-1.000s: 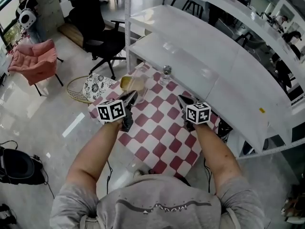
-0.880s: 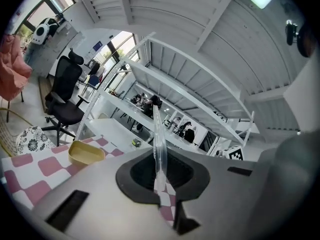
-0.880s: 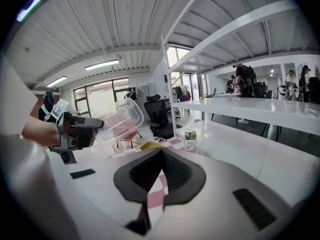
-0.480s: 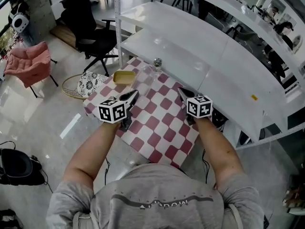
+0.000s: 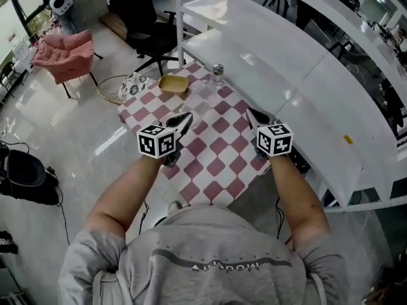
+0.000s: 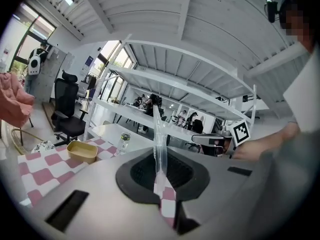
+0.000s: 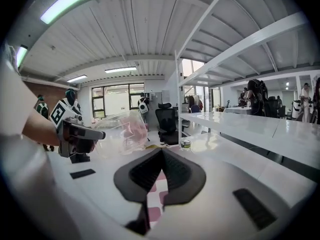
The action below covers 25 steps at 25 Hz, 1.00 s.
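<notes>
My left gripper [image 5: 182,121] is shut on the rim of a clear plastic container [image 5: 199,100], held above the red-and-white checkered table [image 5: 219,154]. In the left gripper view the container's thin wall [image 6: 159,136] rises straight up from between the closed jaws of the left gripper [image 6: 159,158]. The right gripper view shows the left gripper [image 7: 97,133] with the container [image 7: 125,134] tilted in the air. My right gripper [image 5: 254,115] hovers over the table's right side, shut and holding nothing; in its own view the right gripper [image 7: 162,151] has its jaws closed together.
A yellow bowl [image 5: 173,84] and a small jar [image 5: 218,72] stand at the table's far end, by white shelving [image 5: 267,49]. A black office chair [image 5: 149,33], a pink chair [image 5: 63,56] and a round basket [image 5: 114,88] are on the floor to the left.
Both grippers have drawn back from the shelving toward the table's near half. The left one still holds the container; the right gripper now shows in the left gripper view.
</notes>
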Each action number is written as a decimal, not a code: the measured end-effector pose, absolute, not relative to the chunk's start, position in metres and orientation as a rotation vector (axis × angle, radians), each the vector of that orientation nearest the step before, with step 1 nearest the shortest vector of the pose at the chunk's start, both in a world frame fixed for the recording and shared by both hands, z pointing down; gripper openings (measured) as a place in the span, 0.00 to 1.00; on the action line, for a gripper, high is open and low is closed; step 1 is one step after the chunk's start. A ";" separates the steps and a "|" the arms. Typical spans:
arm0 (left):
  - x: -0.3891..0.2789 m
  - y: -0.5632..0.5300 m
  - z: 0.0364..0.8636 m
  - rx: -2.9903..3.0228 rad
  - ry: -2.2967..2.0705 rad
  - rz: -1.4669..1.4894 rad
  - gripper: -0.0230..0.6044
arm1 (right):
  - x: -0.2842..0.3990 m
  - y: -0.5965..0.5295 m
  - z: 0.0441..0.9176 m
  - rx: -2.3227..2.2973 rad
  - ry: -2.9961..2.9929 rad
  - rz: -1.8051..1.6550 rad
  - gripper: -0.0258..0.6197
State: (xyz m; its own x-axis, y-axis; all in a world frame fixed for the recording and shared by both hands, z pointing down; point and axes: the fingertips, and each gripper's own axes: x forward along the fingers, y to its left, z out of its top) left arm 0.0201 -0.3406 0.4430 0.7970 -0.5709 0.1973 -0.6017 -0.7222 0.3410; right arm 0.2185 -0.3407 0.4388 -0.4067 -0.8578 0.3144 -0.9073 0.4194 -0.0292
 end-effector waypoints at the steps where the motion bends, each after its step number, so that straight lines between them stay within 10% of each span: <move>1: 0.023 -0.334 0.443 2.593 -0.912 0.112 0.08 | 0.221 -0.337 0.438 1.518 -2.438 0.270 0.08; 25: 0.046 -0.236 0.513 2.755 -0.838 0.390 0.08 | 0.212 -0.258 0.475 1.409 -2.488 0.309 0.08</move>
